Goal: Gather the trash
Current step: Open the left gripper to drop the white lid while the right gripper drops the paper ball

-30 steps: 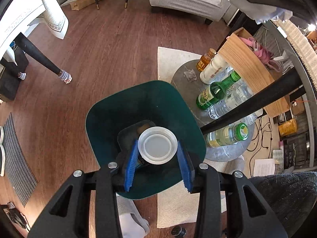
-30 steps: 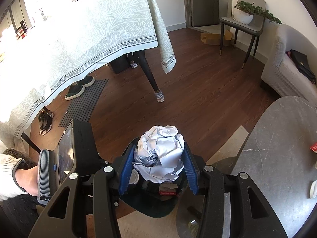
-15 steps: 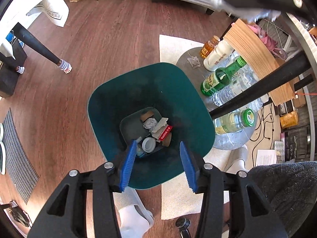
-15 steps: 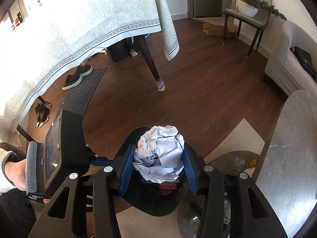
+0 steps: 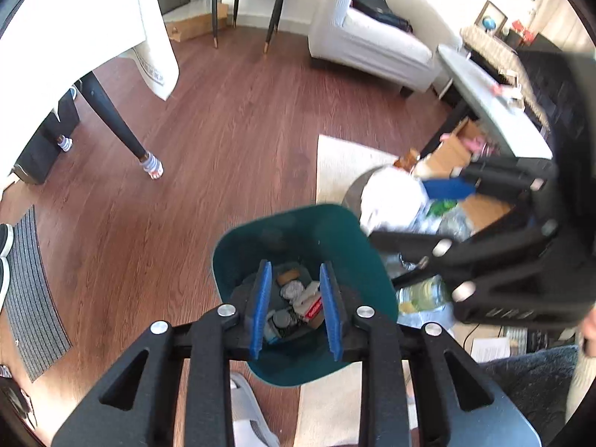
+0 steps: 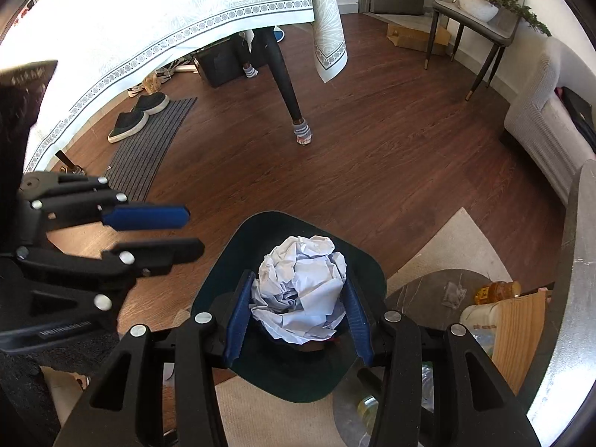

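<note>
A dark green trash bin (image 5: 346,238) stands on the floor with several pieces of trash (image 5: 298,298) at its bottom. My left gripper (image 5: 296,313) is open and empty above the bin's near rim. My right gripper (image 6: 298,313) is shut on a crumpled white paper ball (image 6: 301,287) and holds it right over the bin (image 6: 357,268). In the left wrist view the right gripper (image 5: 421,216) shows blurred with the paper ball (image 5: 391,193) at the bin's right edge. In the right wrist view the left gripper (image 6: 156,234) is at the left of the bin.
A low round stone table (image 6: 428,290) with bottles (image 6: 499,290) and a wooden box (image 6: 521,331) stands right of the bin. A cream rug (image 5: 342,160) lies under it. A clothed dining table leg (image 6: 287,89), a floor mat (image 6: 149,141), a sofa (image 5: 372,44) and a chair (image 6: 473,18) surround.
My left gripper let a white lid fall into the bin, then pulled back and tilted up. My right gripper moved over the bin, still holding the paper ball.
</note>
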The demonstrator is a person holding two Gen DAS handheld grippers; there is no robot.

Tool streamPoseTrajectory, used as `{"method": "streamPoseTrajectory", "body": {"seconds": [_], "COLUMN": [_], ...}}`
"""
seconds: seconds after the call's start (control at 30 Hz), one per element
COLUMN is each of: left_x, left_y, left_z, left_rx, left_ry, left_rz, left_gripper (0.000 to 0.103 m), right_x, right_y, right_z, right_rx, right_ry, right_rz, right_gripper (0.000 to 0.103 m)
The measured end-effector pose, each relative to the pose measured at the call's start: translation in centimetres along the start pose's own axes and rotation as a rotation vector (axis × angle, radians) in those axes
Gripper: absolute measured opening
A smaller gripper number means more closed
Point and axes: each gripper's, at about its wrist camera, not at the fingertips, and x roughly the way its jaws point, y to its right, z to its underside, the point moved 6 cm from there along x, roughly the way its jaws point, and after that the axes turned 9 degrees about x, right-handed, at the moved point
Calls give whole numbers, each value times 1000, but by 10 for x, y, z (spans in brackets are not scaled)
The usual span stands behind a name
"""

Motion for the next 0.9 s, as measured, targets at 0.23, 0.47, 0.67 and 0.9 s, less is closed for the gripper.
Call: {"method": "streamPoseTrajectory", "body": {"seconds": [0.23, 0.47, 0.67, 0.9], "left_x": [-40, -58, -77, -86], "left_y": [-4, -7, -8, -4], "left_z": [-29, -46, -59, -70], "left_rx": [-22, -50, -66, -82], "left_ry": [128, 184, 241, 275], "left_rz": [25, 34, 48, 56], "left_gripper": [26, 24, 24, 24], "right_x": [18, 37, 45, 38], "right_y": [-2, -4, 0, 3], "right_z": [8, 24, 37, 42], "right_rx": [-19, -43, -58, -61], "right_ry": [-56, -121, -164, -162], "right_rz": [52, 84, 125, 106], "right_gripper": [48, 48, 61, 62]}}
